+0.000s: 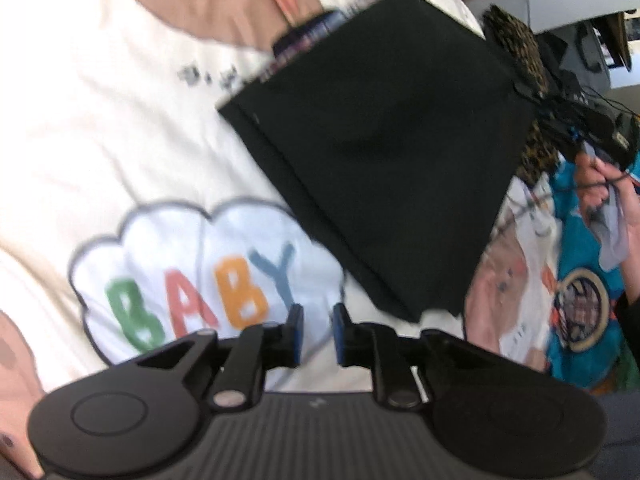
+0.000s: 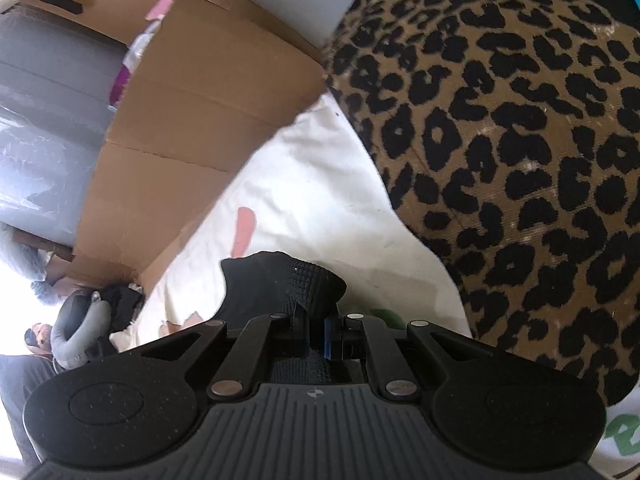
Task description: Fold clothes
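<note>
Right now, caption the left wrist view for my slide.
Left tongs open and empty over the BABY-print blanket, beside the folded black garment.

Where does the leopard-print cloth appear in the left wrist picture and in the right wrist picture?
Left wrist view: the leopard-print cloth is a small patch at the upper right, behind the black garment.
Right wrist view: it fills the right half, from the top down.
Shared landmark: the cream printed blanket lying under it.
</note>
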Available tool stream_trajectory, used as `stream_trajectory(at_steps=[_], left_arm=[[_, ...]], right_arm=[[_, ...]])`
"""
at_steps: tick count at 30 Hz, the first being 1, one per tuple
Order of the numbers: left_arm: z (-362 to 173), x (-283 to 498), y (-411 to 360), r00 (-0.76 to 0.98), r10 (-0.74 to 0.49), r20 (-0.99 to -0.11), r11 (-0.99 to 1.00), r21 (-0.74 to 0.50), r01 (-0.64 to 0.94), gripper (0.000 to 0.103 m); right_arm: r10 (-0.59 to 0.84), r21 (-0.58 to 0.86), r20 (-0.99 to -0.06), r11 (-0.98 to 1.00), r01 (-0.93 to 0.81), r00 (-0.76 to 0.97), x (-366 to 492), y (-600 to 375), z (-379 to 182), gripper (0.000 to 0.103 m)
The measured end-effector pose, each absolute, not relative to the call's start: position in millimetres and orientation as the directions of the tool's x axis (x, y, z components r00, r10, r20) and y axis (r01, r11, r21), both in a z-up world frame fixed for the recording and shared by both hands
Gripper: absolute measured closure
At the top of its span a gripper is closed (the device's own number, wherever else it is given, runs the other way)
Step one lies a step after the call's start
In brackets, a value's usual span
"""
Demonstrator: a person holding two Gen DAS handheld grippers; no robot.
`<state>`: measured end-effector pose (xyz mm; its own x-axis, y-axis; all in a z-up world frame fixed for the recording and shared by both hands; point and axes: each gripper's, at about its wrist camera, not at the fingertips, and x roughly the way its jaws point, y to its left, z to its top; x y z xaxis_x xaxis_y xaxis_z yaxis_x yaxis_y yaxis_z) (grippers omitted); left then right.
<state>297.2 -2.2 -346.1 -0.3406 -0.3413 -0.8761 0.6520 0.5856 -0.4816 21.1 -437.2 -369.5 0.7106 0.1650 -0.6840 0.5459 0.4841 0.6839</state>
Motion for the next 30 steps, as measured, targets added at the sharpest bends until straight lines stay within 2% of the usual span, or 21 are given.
stream_trajectory(at_steps=[1,3,4,6,8,14,19,25,30], left_arm=[[-344.7,299.5,-4.8,-0.325,-0.343,-0.881,0.587,-0.471,0.658,0.081],[-341.3,303.7,-10.9,-0.296,-0.346,-0.891,0.589,-0.451,0.670,0.065],[-339.0,306.3,-14.7,-0.279,-0.347,-0.896,0.590,-0.439,0.677,0.061],[-333.7,314.7,-23.6,-0.253,-0.348,-0.903,0.594,-0.421,0.686,0.057],[-327.3,320.7,-36.4,-0.236,-0.350,-0.907,0.594,-0.409,0.693,0.055],[-298.8,335.6,-83.8,-0.159,-0.321,-0.934,0.559,-0.322,0.764,0.036],[-287.6,332.9,-125.8,-0.086,-0.254,-0.963,0.540,-0.215,0.813,0.036],[-271.8,322.6,-165.3,-0.074,-0.203,-0.976,0.524,-0.172,0.834,0.033],[-240.7,311.1,-188.4,-0.081,-0.154,-0.985,0.472,-0.145,0.870,0.023]], right_arm=[[0.169,0.676,-0.696,0.481,0.558,0.698,21.1,-438.7,-373.6,0.094],[0.162,0.657,-0.716,0.486,0.577,0.679,18.7,-439.3,-379.1,0.087],[0.154,0.653,-0.721,0.480,0.586,0.676,15.4,-439.9,-381.4,0.082],[0.134,0.645,-0.729,0.465,0.606,0.672,7.6,-441.0,-386.2,0.063],[0.125,0.641,-0.735,0.447,0.624,0.667,-1.2,-441.2,-391.5,0.059],[0.152,0.680,-0.714,0.385,0.625,0.684,-31.7,-431.0,-403.9,0.059],[0.151,0.714,-0.689,0.306,0.629,0.709,-62.1,-416.4,-415.5,0.059],[0.161,0.751,-0.653,0.264,0.605,0.740,-91.3,-406.9,-416.3,0.059],[0.159,0.763,-0.639,0.257,0.593,0.753,-110.3,-400.6,-408.1,0.059]])
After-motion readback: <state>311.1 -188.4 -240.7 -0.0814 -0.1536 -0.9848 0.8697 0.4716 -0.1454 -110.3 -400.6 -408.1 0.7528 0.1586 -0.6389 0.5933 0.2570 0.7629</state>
